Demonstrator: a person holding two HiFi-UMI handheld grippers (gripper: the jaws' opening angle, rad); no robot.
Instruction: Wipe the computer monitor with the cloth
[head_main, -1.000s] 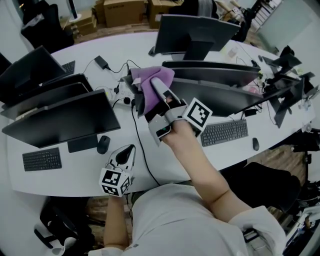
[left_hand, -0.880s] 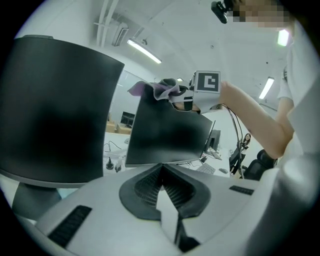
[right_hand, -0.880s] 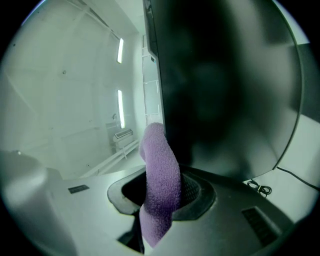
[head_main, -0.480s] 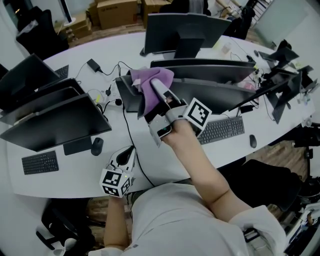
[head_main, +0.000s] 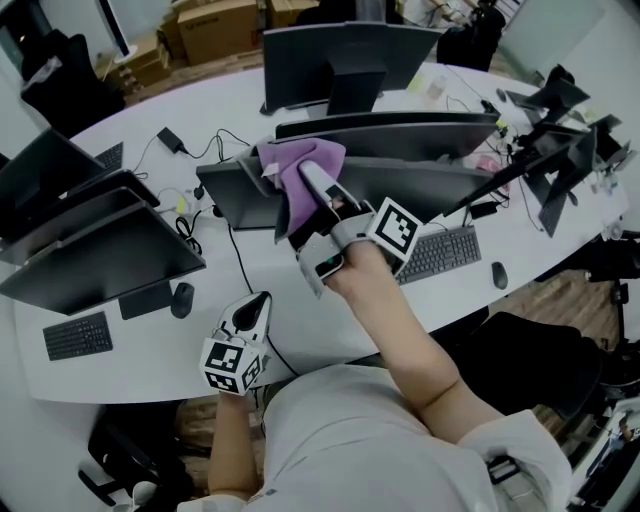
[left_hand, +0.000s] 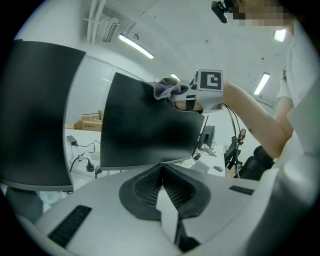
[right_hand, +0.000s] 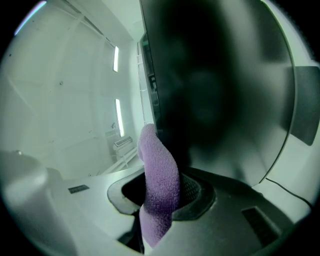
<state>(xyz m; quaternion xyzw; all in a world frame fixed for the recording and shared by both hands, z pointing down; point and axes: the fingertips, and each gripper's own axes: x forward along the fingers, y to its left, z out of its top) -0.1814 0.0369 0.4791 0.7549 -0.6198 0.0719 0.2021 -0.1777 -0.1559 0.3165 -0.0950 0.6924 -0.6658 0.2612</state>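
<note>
Status: wipe step in hand, working at the top of the screen. Right gripper (head_main: 313, 175) was clamped on the purple cloth (head_main: 298, 165). Its own view showed the cloth (right_hand: 159, 182) pinched between the jaws and folded upward, with the dark panel of the monitor (right_hand: 215, 90) right alongside

Head view: cloth draped over the top edge of the monitor (head_main: 420, 185), toward the left part of that edge, with the gripper tip buried in the bunched fabric. Left gripper view agreed: cloth (left_hand: 166, 89) bunched on the upper edge of the monitor (left_hand: 145, 125) near a top corner

Left gripper (head_main: 252, 312) hung low, close to the person's body over the front of the desk (head_main: 150, 340), well apart from the monitor. Its jaws were fully together with nothing between them, so it was idle

Judgement: the wipe looked early or at an edge pass. Cloth contact was only along the top, and how much of the screen face was already clean couldn't be told. The next move likely called for dragging the cloth down or across the panel face with light, even pressure and a tight grip, so the fabric didn't pull out of the jaws. Risk: a push at the top edge could rock the monitor back on its mount. The idle left gripper could brace it if needed
</note>
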